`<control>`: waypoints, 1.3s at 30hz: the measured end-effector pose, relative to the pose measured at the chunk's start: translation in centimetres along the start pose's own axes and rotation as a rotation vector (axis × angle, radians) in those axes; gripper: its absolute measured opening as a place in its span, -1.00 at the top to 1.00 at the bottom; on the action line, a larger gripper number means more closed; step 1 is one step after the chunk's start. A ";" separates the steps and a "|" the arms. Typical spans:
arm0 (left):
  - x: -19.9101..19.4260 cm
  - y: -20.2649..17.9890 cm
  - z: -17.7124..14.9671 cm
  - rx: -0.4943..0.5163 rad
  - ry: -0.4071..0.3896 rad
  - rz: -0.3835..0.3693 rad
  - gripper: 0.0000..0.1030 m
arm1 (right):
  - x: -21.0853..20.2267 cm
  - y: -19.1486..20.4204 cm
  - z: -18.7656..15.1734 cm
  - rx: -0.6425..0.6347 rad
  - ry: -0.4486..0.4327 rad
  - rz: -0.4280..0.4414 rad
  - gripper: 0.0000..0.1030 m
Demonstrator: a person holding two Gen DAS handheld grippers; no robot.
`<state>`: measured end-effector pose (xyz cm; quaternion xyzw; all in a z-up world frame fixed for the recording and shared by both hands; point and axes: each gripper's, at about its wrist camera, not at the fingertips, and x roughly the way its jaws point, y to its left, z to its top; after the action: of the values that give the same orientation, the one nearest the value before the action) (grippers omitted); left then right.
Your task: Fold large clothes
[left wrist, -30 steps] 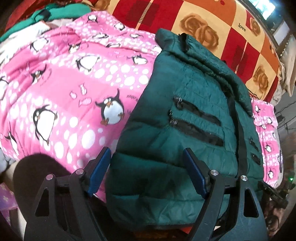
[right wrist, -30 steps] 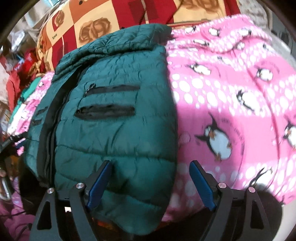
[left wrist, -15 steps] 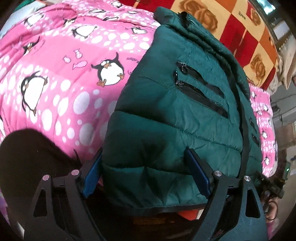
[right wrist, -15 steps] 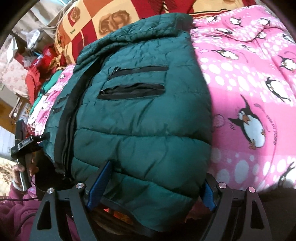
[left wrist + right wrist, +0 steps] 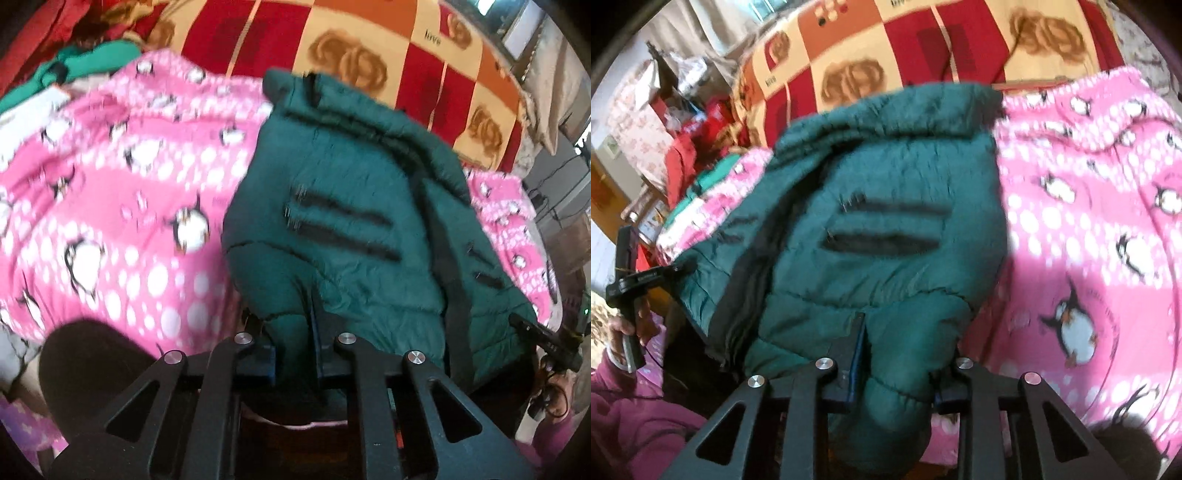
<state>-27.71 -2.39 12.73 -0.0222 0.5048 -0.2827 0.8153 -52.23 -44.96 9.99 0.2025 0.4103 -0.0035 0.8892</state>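
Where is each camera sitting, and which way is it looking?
Left wrist view: sits on the left gripper, looking down along its fingers at the green jacket; its jaws are closing on the hem.
Right wrist view: sits on the right gripper, looking down at the jacket; jaws closing on the hem, and a hand shows at left.
Both share the jacket, the pink penguin blanket and the red checked cover.

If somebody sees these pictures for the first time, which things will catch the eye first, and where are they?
First comes the dark green puffer jacket in the middle, lying on a bright pink penguin blanket. At the bottom edge, the left gripper and the right gripper are each closing on a bunch of the jacket's near hem. Behind the jacket spreads a red and orange rose-patterned cover.
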 end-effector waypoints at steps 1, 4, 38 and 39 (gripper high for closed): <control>-0.5 0.0 0.7 -0.006 -0.024 -0.007 0.75 | -0.4 -0.1 0.4 0.000 -0.017 0.004 0.49; -1.4 -0.2 2.5 -0.031 -0.082 -0.020 0.75 | -1.5 -0.2 2.4 0.003 -0.079 0.016 0.49; 8.4 -2.9 25.1 -0.074 -0.289 0.167 0.75 | 9.3 -6.3 26.3 0.076 -0.214 -0.180 0.49; 9.2 -2.9 25.6 -0.075 -0.285 0.179 0.75 | 10.1 -6.7 26.8 0.088 -0.211 -0.179 0.49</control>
<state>-4.51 -15.63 18.69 -0.0473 0.3941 -0.1840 0.8992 -27.17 -59.23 15.80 0.2026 0.3306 -0.1219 0.9137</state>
